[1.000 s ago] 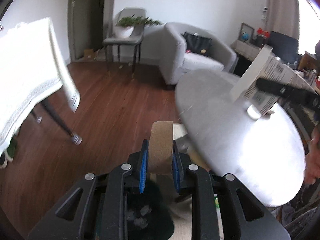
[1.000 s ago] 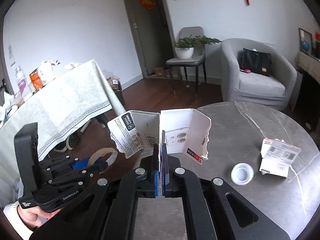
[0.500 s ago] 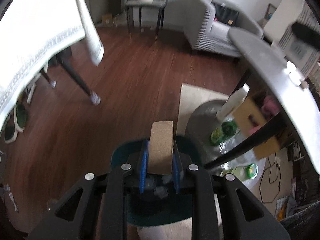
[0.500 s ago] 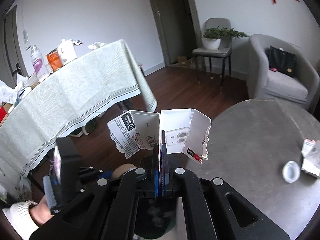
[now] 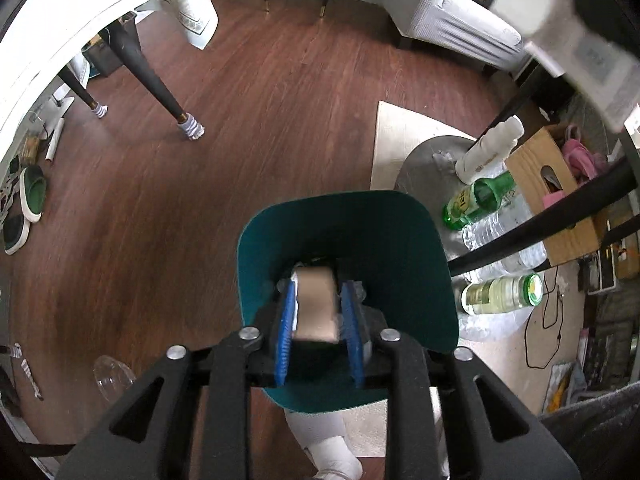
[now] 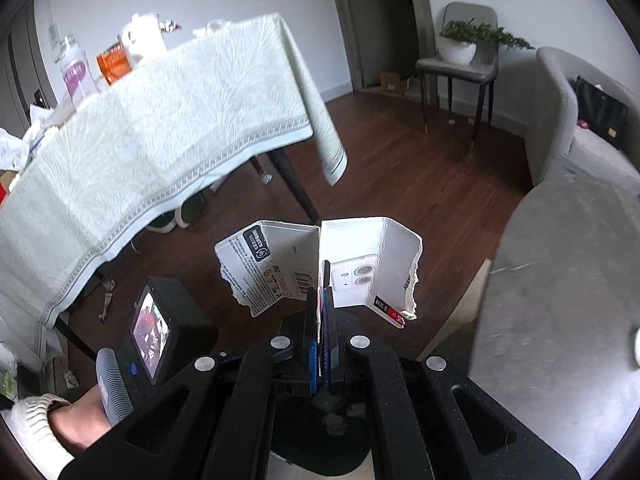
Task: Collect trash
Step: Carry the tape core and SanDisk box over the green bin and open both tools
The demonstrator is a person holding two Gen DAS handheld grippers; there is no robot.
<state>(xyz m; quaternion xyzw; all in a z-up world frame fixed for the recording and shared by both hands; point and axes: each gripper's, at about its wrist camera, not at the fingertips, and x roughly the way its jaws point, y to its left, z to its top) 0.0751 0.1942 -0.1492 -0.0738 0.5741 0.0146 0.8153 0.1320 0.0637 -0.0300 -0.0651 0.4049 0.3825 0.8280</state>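
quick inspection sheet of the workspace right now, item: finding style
surface: wood floor and pale rug; grey round table.
job's things: teal bin under the left gripper; brown tape roll between its pads, over the bin; torn white box.
clutter: green bottles, white bottle, cardboard box.
grippers: left gripper has just been opening, pads clear of the roll; right gripper shut on the torn box.
cables: black cord on the floor.
surroundings: clothed table, armchair.

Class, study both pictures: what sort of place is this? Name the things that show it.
Most likely a home living and dining room: a grey armchair, a dining table under a pale tablecloth, a wooden floor, and a teal waste bin.
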